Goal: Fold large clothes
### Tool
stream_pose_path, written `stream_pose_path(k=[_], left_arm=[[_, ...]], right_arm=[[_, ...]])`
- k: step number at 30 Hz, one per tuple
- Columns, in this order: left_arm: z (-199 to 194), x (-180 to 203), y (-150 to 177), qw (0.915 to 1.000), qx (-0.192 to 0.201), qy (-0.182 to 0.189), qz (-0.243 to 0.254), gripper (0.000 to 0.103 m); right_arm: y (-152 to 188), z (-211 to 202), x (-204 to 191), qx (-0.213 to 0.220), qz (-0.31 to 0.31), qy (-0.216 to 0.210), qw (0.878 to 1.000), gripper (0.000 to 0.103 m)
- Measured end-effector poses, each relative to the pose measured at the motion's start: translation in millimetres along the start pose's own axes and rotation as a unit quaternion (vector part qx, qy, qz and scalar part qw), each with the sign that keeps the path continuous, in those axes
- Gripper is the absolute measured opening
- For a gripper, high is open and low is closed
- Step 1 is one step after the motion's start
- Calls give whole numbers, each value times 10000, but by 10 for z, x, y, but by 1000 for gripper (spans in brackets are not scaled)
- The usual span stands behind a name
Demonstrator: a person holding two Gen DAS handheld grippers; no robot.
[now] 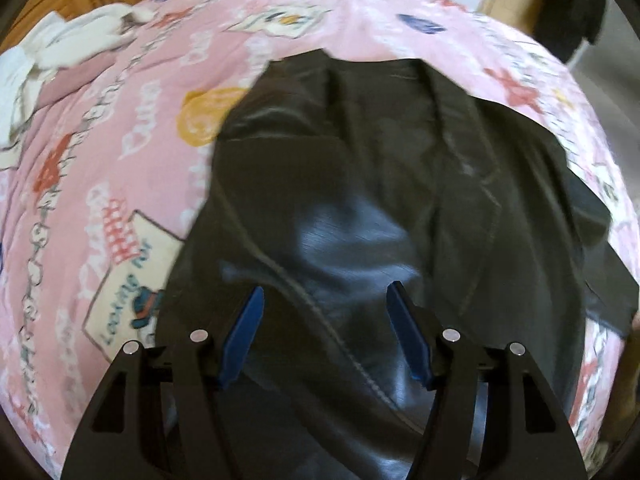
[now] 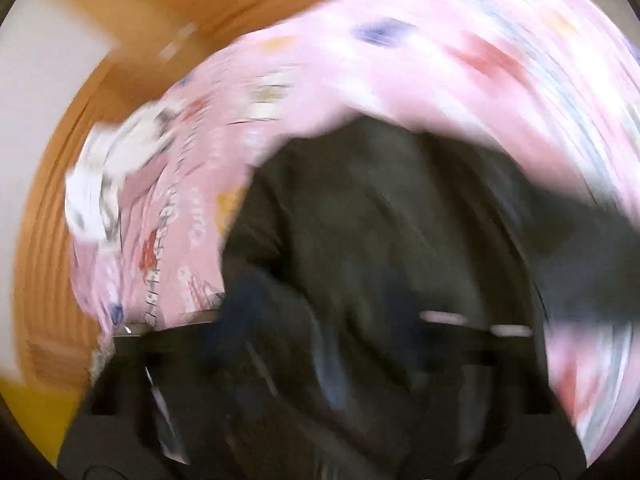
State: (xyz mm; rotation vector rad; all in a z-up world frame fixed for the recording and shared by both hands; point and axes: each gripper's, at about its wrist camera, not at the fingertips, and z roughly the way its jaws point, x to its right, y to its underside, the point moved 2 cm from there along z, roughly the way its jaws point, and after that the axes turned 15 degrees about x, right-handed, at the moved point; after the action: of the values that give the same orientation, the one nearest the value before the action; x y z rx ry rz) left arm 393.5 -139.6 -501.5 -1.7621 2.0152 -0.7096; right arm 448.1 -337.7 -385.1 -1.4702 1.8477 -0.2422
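The black jacket (image 1: 360,184) covers the middle of the pink quilt (image 1: 120,160). Left of the jacket the quilt lies bare and passable — until the crumpled white cloth (image 1: 60,52) at the far left corner. Beyond the jacket's far edge, more open quilt.

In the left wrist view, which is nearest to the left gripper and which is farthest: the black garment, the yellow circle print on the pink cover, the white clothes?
Measured from the left gripper:
1. Black garment: directly under and ahead of the open fingers.
2. Yellow circle print: ahead to the left, beside the garment's edge.
3. White clothes: far upper left, at the edge of the pink cover.
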Motion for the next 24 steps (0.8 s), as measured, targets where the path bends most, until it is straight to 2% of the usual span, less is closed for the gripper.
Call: stream_pose_path(k=[1, 2, 4, 5, 6, 7, 8, 9, 10, 12, 13, 16, 17, 18, 19, 20, 21, 23, 24], left_arm=[[-4, 66, 50, 9998, 74, 39, 162, 61], [9, 113, 94, 9995, 107, 22, 302, 58], [55, 153, 192, 9991, 75, -2, 427, 54], [104, 154, 274, 9991, -19, 33, 421, 51], [160, 137, 358, 9992, -144, 81, 365, 51], [203, 116, 424, 9992, -233, 104, 312, 51], [258, 80, 499, 9991, -325, 129, 253, 50], [308, 58, 591, 9988, -401, 138, 242, 50], [329, 61, 653, 9986, -403, 161, 293, 50], [342, 75, 734, 9982, -326, 198, 465, 50], [346, 89, 751, 9979, -290, 204, 543, 50], [375, 105, 774, 9973, -252, 258, 633, 50], [389, 101, 771, 9974, -262, 281, 603, 50], [389, 98, 761, 9975, -260, 301, 580, 50], [382, 92, 761, 9976, -258, 308, 565, 50], [373, 86, 753, 9977, -254, 309, 555, 50], [352, 75, 741, 9976, -246, 315, 563, 50], [275, 3, 716, 9983, -196, 276, 474, 49], [208, -57, 703, 9989, -160, 283, 332, 49]], right_arm=[[-140, 321, -188, -317, -330, -208, 9987, 28], [-245, 737, -399, -897, -701, -257, 9932, 28], [-280, 1328, -689, -1833, -1094, -348, 9763, 29], [-288, 1521, -795, -1984, -1273, -271, 9715, 29], [-278, 1802, -929, -2191, -1585, -18, 9628, 29], [-248, 1986, -1000, -2410, -1743, 137, 9547, 33], [-213, 2060, -1035, -2532, -1786, 196, 9506, 49], [-172, 2202, -1078, -2693, -1778, 284, 9461, 55], [-154, 2270, -1109, -2691, -1732, 301, 9469, 61], [-118, 2344, -1132, -2648, -1670, 447, 9487, 65], [-85, 2390, -1131, -2685, -1665, 523, 9473, 71], [44, 2531, -1169, -2805, -2162, 1094, 9288, 74], [96, 2532, -1192, -2808, -2253, 1039, 9272, 74], [133, 2519, -1227, -2804, -2205, 780, 9309, 73], [171, 2512, -1259, -2766, -2279, 706, 9309, 69], [216, 2500, -1305, -2667, -2521, 694, 9276, 52], [276, 2497, -1365, -2612, -2818, 624, 9211, 45], [351, 2476, -1467, -2477, -3241, 555, 9113, 33], [335, 2463, -1501, -2403, -3244, 553, 9132, 31]])
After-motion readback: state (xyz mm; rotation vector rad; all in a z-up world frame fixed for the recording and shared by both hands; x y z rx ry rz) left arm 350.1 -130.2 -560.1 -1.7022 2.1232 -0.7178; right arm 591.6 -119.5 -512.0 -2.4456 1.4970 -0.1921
